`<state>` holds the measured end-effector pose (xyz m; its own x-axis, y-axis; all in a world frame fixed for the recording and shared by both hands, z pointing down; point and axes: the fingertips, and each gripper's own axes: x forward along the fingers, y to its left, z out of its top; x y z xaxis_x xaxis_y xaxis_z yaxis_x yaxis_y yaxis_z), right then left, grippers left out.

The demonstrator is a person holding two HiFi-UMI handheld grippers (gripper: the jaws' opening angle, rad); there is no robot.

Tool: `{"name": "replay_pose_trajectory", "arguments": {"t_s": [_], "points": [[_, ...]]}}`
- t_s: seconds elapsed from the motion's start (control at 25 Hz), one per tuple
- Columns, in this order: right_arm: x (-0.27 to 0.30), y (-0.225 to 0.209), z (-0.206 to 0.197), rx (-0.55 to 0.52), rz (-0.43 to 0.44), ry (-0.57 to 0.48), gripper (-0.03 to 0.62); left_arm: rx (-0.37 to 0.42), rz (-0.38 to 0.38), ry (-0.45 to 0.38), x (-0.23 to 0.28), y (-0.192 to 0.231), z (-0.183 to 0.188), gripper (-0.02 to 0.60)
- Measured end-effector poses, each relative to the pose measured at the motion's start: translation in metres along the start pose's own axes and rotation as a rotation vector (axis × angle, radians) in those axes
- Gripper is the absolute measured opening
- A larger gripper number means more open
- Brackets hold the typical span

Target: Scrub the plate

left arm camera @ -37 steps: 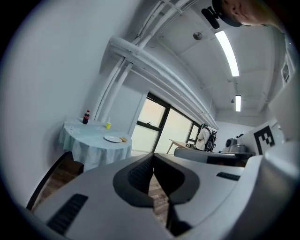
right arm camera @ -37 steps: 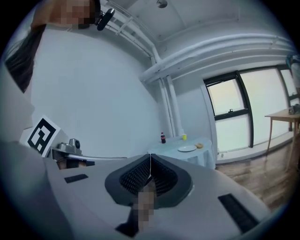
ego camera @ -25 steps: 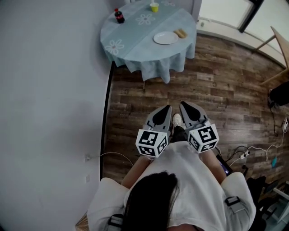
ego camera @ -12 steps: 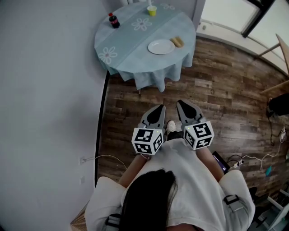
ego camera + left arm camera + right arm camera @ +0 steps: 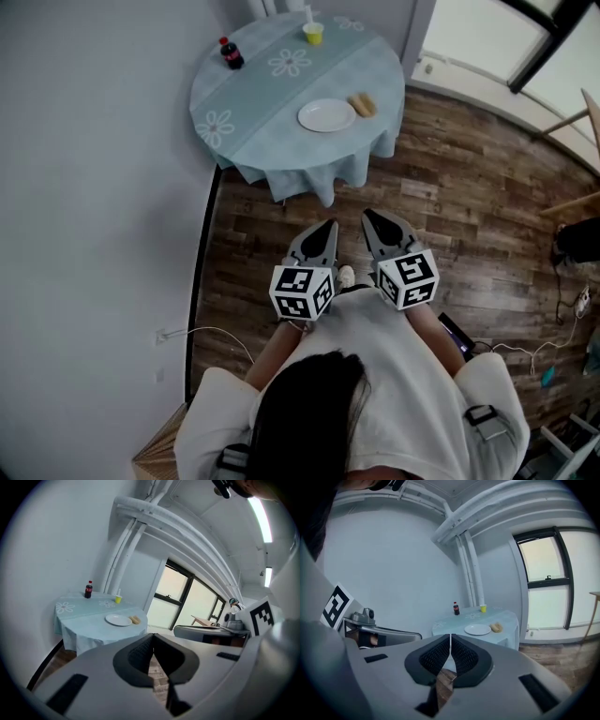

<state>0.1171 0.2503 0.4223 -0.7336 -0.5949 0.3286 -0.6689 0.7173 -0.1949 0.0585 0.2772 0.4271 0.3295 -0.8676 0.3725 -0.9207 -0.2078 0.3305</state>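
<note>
While I stood on the wooden floor (image 5: pixel 469 206) with both tools held out in front of my waist, my left gripper (image 5: pixel 327 226) pointed toward 12 o'clock with its jaws pressed together and nothing between them. My right gripper (image 5: pixel 369 215) sat just beside it at 3 o'clock, pointing the same way, its jaws likewise closed on nothing. The ribbed pads met tip to tip in each gripper's own view, and only floor showed through the gap below them. The toe of my white shoe (image 5: pixel 346 276) peeked out between the two grippers. A thin cable (image 5: pixel 211 330) ran along the floor at my 9 o'clock, close to the grey wall (image 5: pixel 94 187).

Well ahead of the tips, at about 12 o'clock, stood a round table (image 5: pixel 272 103) under a pale blue cloth printed with daisies. The plate (image 5: pixel 326 115) lay on it, white and flat, toward the 5 o'clock side of the tabletop, well apart from both grippers. A tan lump (image 5: pixel 362 104) lay just beside the plate at its 2 o'clock; I could not tell whether it was a sponge or bread. Farther back, a dark bottle (image 5: pixel 231 53) with a red cap stood upright at the table's 10 o'clock edge, and a yellow cup (image 5: pixel 313 34) stood at its 12 o'clock edge. Beyond the table, at 1 o'clock, was a bright window (image 5: pixel 487 37).
</note>
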Motion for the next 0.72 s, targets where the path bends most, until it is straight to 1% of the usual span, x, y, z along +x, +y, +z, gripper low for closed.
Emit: {"name": "replay_pose_trajectory", "arguments": {"t_s": [0.16, 0.32, 0.52, 0.6, 0.72], "points": [[0.009, -0.017, 0.006, -0.007, 0.007, 0.002, 0.035, -0.035, 0.002, -0.020, 0.016, 0.003, 0.007, 0.009], [0.014, -0.025, 0.010, -0.008, 0.020, 0.008, 0.035, -0.045, 0.013, -0.006, 0.029, 0.004, 0.009, 0.009], [0.015, -0.039, 0.011, -0.001, 0.023, 0.023, 0.035, -0.064, 0.017, -0.048, 0.041, 0.001, 0.024, 0.009], [0.016, -0.045, 0.010, 0.011, 0.017, 0.025, 0.035, -0.060, 0.025, -0.042, 0.044, 0.003, 0.024, 0.009], [0.018, -0.050, 0.011, 0.057, 0.036, 0.012, 0.035, -0.067, 0.022, -0.025, 0.050, 0.007, 0.024, 0.009]]}}
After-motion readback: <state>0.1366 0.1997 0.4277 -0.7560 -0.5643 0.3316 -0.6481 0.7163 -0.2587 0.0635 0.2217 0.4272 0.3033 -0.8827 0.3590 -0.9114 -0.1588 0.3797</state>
